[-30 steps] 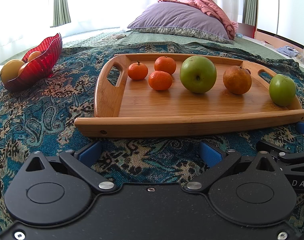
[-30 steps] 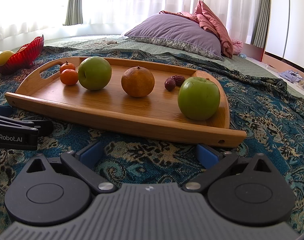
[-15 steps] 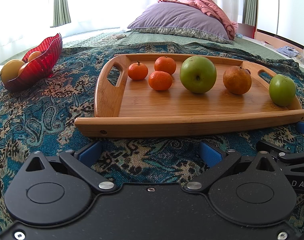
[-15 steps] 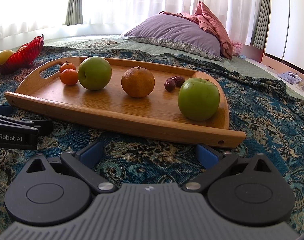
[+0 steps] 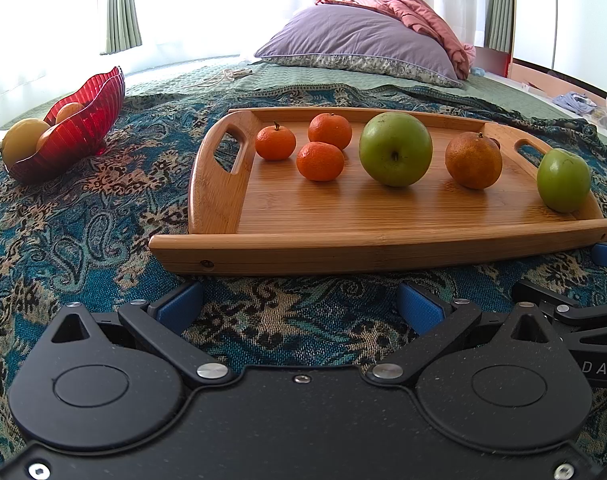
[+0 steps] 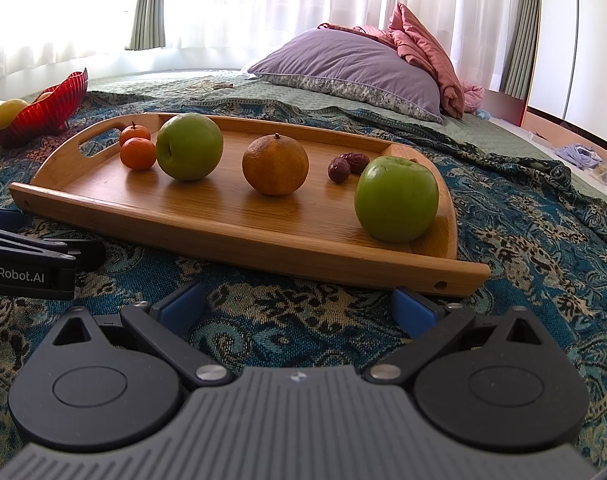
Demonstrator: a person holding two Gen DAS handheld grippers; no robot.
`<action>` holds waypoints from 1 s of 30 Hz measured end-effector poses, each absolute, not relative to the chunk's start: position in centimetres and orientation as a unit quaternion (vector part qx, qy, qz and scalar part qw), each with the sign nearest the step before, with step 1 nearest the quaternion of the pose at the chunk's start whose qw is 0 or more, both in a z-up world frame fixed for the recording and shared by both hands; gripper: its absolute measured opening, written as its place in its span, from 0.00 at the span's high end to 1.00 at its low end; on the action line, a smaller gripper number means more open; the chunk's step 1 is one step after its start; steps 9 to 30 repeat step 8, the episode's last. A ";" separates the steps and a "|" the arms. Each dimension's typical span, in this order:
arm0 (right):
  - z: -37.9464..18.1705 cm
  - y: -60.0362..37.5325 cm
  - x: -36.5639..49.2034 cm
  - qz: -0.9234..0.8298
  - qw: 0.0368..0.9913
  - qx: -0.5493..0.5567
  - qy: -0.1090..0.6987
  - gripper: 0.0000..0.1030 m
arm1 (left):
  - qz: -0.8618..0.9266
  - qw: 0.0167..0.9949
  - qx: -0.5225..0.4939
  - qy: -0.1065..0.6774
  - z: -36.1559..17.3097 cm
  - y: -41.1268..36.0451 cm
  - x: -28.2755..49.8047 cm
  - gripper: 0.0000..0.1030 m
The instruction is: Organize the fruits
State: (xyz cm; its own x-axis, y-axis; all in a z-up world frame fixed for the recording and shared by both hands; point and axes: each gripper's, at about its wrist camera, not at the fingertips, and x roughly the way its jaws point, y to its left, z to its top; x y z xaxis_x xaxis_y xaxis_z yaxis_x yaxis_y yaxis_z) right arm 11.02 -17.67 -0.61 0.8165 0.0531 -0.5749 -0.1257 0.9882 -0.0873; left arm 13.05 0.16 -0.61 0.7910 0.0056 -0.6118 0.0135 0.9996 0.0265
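A wooden tray [image 5: 343,220] [image 6: 223,220] lies on the patterned blanket. It holds three small tangerines [image 5: 320,161], two green apples [image 5: 395,149] [image 6: 396,199], a brownish orange [image 5: 473,160] [image 6: 275,165] and two red dates [image 6: 345,166]. A red glass bowl [image 5: 69,136] [image 6: 43,110] with yellow and orange fruit stands at the far left. My left gripper [image 5: 299,304] is open and empty, low over the blanket just before the tray's front edge. My right gripper [image 6: 299,304] is open and empty, before the tray's right front corner.
A purple pillow [image 5: 359,46] and a pink quilt [image 5: 423,20] lie at the back of the bed. The right gripper's arm shows at the right edge of the left wrist view [image 5: 575,316]; the left gripper's arm shows at the left edge of the right wrist view [image 6: 27,264].
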 end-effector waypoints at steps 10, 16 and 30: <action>-0.6 -17.7 11.0 0.047 0.951 -0.061 0.299 0.00 | -0.002 0.947 0.015 0.321 -0.5 0.2 13.0 0.00; -0.6 -17.7 11.0 0.047 0.951 -0.061 0.299 0.00 | -0.002 0.947 0.015 0.321 -0.5 0.2 13.0 0.00; -0.6 -17.7 11.0 0.047 0.951 -0.061 0.299 0.00 | -0.002 0.947 0.015 0.321 -0.5 0.2 13.0 0.00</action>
